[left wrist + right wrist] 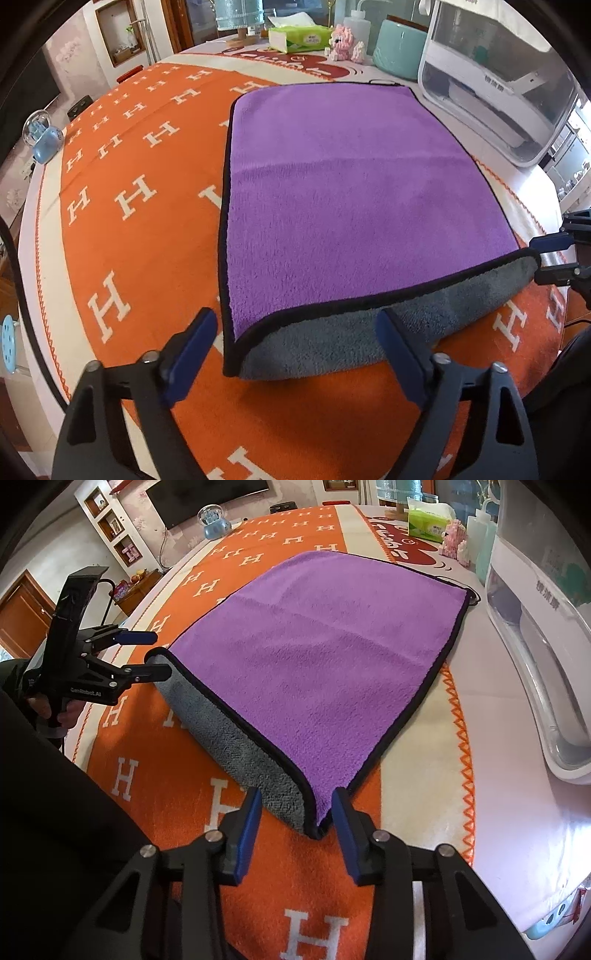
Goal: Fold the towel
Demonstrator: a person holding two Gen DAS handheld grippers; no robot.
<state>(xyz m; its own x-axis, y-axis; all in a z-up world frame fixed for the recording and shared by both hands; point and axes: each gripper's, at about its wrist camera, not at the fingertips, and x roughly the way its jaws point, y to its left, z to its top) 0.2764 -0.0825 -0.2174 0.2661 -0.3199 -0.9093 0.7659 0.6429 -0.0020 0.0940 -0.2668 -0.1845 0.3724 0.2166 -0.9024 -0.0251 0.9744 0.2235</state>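
A towel (362, 192), purple on top, grey beneath, with black trim, lies folded in half on the orange H-patterned table cover (140, 258). The fold's grey roll faces me along the near edge. My left gripper (299, 350) is open, with the towel's near left corner between its fingers. In the right wrist view the towel (317, 657) stretches away, and my right gripper (297, 823) is open around the near right corner. The left gripper also shows there (159, 653), open at the far corner of the grey fold. The right gripper shows in the left wrist view (543, 258), open.
A large white and clear plastic container (491, 81) stands close to the towel's right side. At the back are a teal bowl (399, 51), a pink toy (343, 42), a green tissue pack (299, 37) and a squeeze bottle (356, 22). A blue globe ornament (42, 138) sits far left.
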